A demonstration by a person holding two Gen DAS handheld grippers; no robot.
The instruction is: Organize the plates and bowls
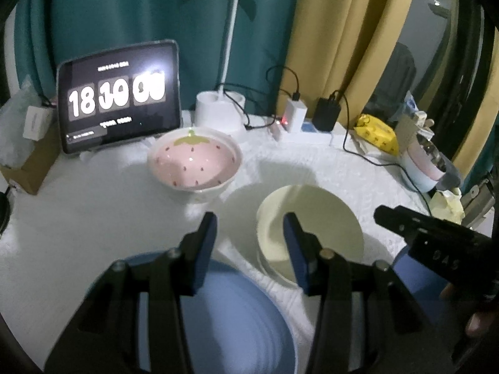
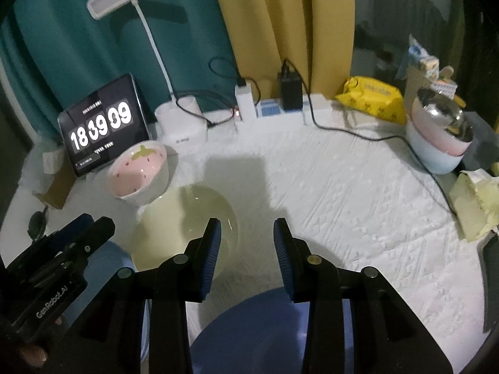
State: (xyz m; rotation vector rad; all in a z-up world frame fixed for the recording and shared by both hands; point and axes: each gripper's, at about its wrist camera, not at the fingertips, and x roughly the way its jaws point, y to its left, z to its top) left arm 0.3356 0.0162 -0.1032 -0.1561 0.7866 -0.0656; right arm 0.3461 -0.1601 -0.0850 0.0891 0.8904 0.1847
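Over the white-covered worktop, seen from the left wrist: left gripper with jaws apart and nothing between them, above a blue plate, with a pale yellow plate just beyond its right finger and a pink strawberry bowl farther back before a tablet clock. From the right wrist: right gripper likewise parted and empty over a second blue plate, yellow plate to its left, strawberry bowl behind that, stacked bowls far right.
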